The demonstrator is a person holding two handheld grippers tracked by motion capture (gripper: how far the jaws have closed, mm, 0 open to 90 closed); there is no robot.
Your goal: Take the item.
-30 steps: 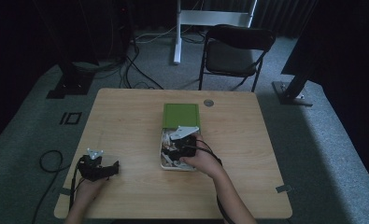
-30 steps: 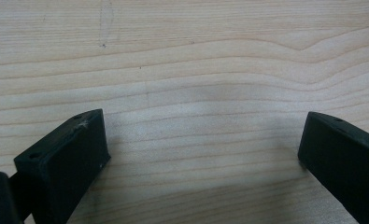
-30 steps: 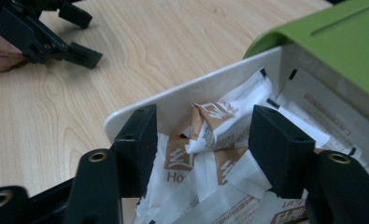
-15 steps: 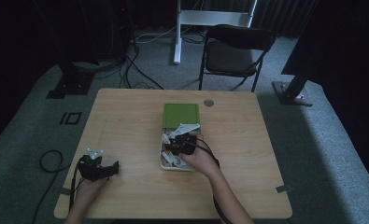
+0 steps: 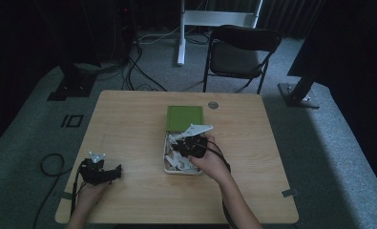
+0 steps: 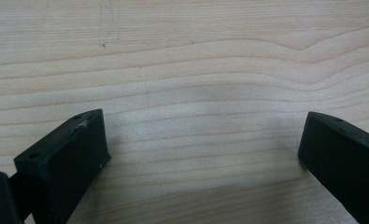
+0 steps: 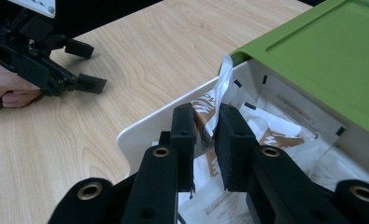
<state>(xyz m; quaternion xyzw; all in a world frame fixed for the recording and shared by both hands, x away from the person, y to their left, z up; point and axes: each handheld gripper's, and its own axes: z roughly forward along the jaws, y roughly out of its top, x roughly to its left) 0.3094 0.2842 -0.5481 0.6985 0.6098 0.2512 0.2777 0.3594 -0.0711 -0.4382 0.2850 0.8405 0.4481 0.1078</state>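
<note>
— What's on the tabletop [image 5: 129, 124] from where you stand?

— A white box [image 5: 167, 164] near the middle, full of white and brown paper packets, its green lid [image 5: 184, 117] lying over the far part.

— And the right gripper [image 7: 204, 128]?

— Down in the box. Its fingers [image 7: 182, 135] are pinched on one packet [image 7: 216, 100], which sits right between them at the box's near wall, its top edge poking up above the tips.

— The left gripper [image 5: 110, 172]?

— Well apart from the box, low over bare wood near the tabletop's left front corner, held in the person's left hand [image 5: 91, 188]. Its fingers [image 6: 65, 161] stand wide apart, just wood grain between them.
</note>
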